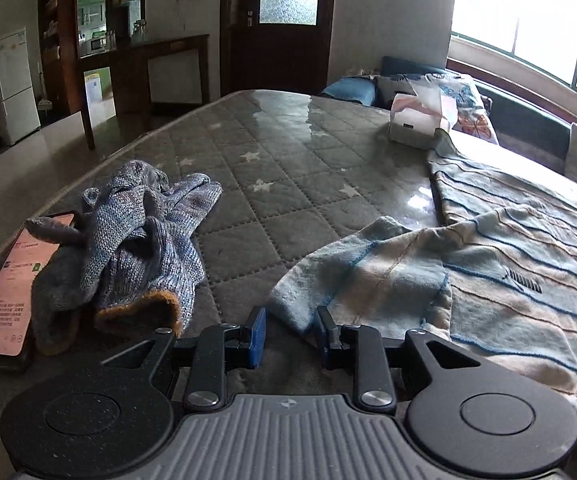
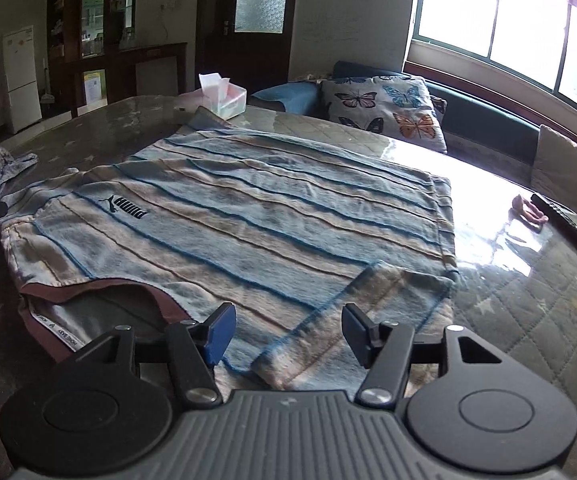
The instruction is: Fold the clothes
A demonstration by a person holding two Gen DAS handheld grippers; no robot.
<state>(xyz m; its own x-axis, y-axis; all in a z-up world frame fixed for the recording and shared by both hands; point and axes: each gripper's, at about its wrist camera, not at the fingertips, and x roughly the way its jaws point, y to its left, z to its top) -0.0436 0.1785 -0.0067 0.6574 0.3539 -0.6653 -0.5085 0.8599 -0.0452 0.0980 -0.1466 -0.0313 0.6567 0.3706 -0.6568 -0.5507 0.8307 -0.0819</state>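
Observation:
A light blue and beige striped shirt (image 2: 248,216) with a dark logo lies flat on the quilted table, collar toward me in the right wrist view. Its one sleeve (image 1: 368,268) reaches toward my left gripper (image 1: 290,330), which is open with the sleeve's cuff between its fingers. The other sleeve (image 2: 348,320) lies folded over the body, just in front of my right gripper (image 2: 288,332), which is open and empty above it. The shirt also shows in the left wrist view (image 1: 528,248).
A crumpled blue-grey knit garment (image 1: 136,240) and a lit phone (image 1: 12,280) lie at the table's left. A tissue box (image 1: 420,124) stands at the far side. A remote (image 2: 564,224) and a pink item lie at the right edge. Cushions line the window bench.

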